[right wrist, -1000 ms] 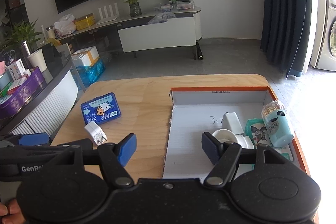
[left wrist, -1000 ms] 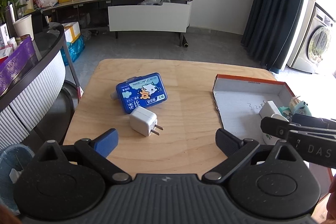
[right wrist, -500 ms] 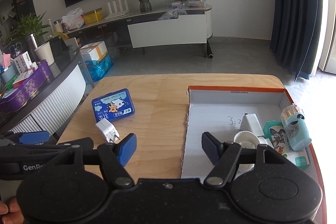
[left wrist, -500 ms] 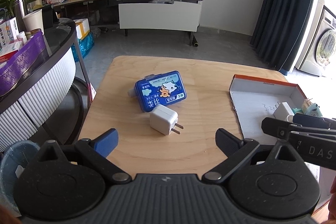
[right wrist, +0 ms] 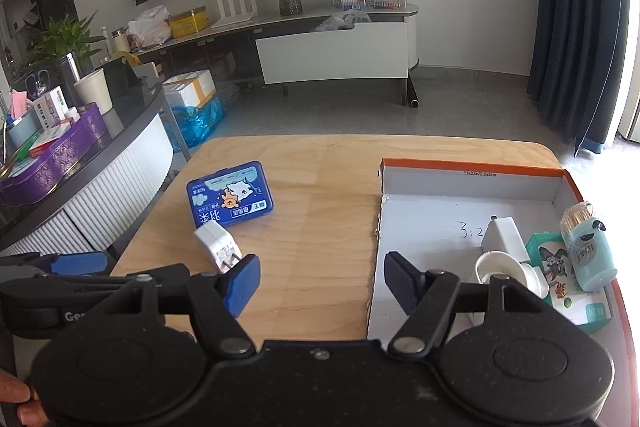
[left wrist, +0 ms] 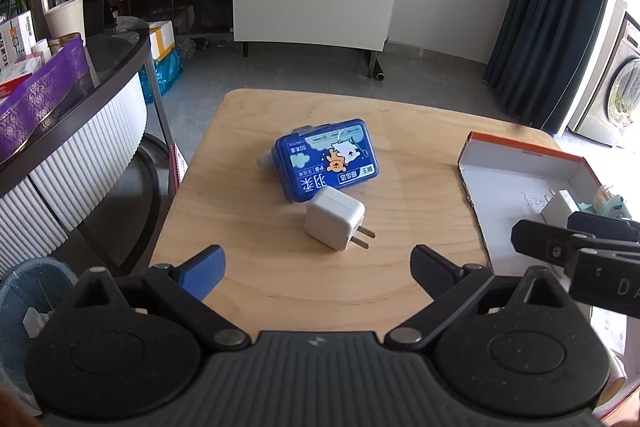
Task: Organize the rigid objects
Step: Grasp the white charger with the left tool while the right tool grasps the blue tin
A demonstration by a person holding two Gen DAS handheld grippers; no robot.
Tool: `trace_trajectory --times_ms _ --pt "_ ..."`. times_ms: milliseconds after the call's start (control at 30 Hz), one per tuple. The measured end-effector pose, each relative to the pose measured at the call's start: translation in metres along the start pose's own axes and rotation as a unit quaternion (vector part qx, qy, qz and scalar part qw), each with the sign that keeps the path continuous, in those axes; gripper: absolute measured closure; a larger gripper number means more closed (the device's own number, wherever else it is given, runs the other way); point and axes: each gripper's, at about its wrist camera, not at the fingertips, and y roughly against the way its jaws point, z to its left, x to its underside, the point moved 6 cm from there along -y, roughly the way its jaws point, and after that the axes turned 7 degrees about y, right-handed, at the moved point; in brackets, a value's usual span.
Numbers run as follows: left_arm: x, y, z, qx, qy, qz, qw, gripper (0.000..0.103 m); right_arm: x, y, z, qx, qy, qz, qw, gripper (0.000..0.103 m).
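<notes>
A white plug charger (left wrist: 335, 223) lies on the wooden table (left wrist: 248, 211) just in front of a blue flat case (left wrist: 326, 159). My left gripper (left wrist: 318, 269) is open and empty, hovering just short of the charger. My right gripper (right wrist: 322, 283) is open and empty, above the table edge beside the orange-rimmed cardboard box (right wrist: 472, 183). The charger (right wrist: 218, 245) and blue case (right wrist: 230, 194) lie to its left. The box holds a white charger (right wrist: 502, 237), a white round thing (right wrist: 508, 273), a teal card pack (right wrist: 560, 273) and a toothpick jar (right wrist: 588, 251).
A curved counter with a purple tray (left wrist: 40, 99) stands left of the table. A bin (left wrist: 28, 299) sits on the floor at lower left. The box (left wrist: 524, 167) lies at the table's right side. A TV bench (left wrist: 312, 15) and curtain (left wrist: 556, 7) are behind.
Both grippers have shifted left and forward; the charger and blue case now sit nearer the middle of the left wrist view. Both stay open. No object has moved.
</notes>
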Motion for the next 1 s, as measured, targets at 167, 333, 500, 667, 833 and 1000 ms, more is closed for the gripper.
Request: trace_trajectory --times_ms 167,333,500,667,833,1000 --pt "0.001 -0.02 0.005 0.005 -0.023 0.007 0.9997 0.002 0.002 -0.004 -0.005 -0.001 -0.006 0.002 1.0 0.021" --pt "0.0 -0.045 0.003 0.037 -0.06 0.024 0.9972 0.002 0.006 -0.01 -0.011 0.0 -0.013 0.007 1.0 0.021" --pt "-0.005 -0.065 -0.003 0.065 -0.101 0.025 0.9925 0.002 0.007 -0.016 -0.017 0.002 -0.018 0.01 1.0 0.022" --pt "-0.003 -0.083 -0.003 0.077 -0.118 0.03 0.9896 0.015 0.006 -0.02 -0.022 0.006 -0.022 0.009 1.0 0.022" --pt "-0.002 -0.086 -0.006 0.088 -0.128 0.017 0.9877 0.033 0.007 -0.027 -0.025 0.011 -0.029 0.013 0.999 0.022" --pt "-0.001 -0.079 -0.006 0.1 -0.118 0.013 0.9879 0.044 0.004 -0.031 -0.022 0.009 -0.028 0.016 0.999 0.022"
